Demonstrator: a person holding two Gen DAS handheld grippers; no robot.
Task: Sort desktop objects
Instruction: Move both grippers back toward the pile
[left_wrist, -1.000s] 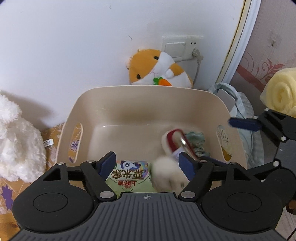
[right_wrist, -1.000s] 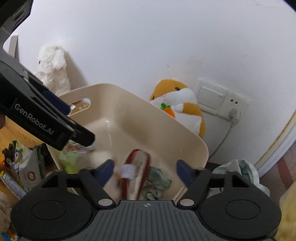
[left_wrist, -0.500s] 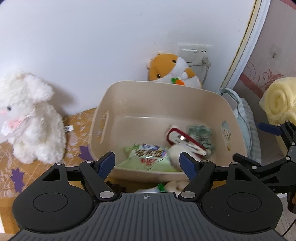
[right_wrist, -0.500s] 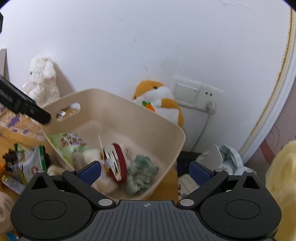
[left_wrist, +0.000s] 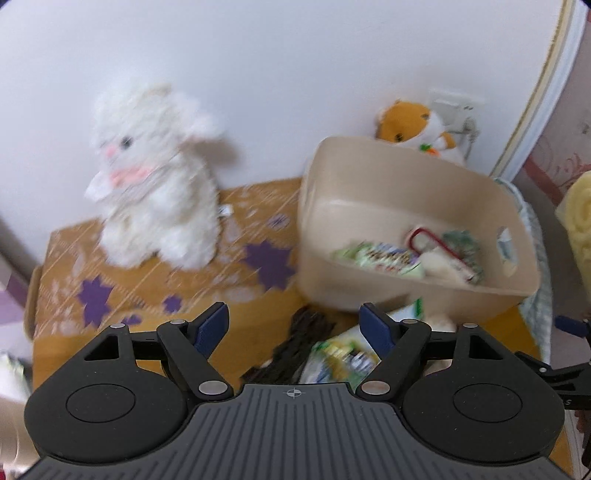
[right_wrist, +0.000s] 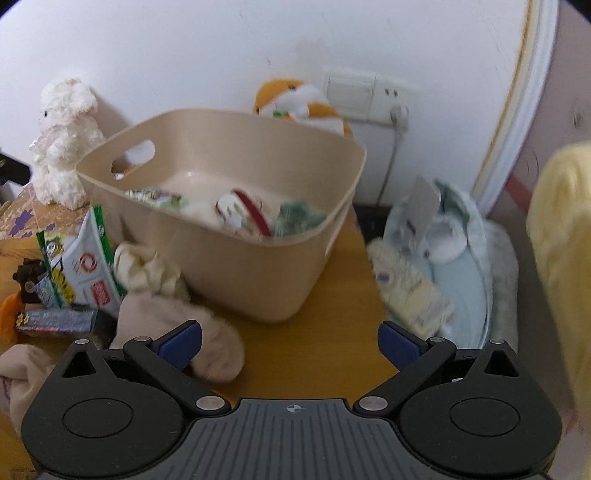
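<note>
My fingers (left_wrist: 212, 326) stand wide apart over the tabletop (left_wrist: 229, 295), nothing between them; beige bin (left_wrist: 406, 291) ahead right, white plush rabbit (left_wrist: 155, 181) ahead left.

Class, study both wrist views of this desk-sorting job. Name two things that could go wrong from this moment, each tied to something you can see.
1. The beige bin stands close to the desk's right edge; a nudge might push it off.
2. The snack packet, socks and other items lie piled together, so the open right gripper may snag two at once.
</note>
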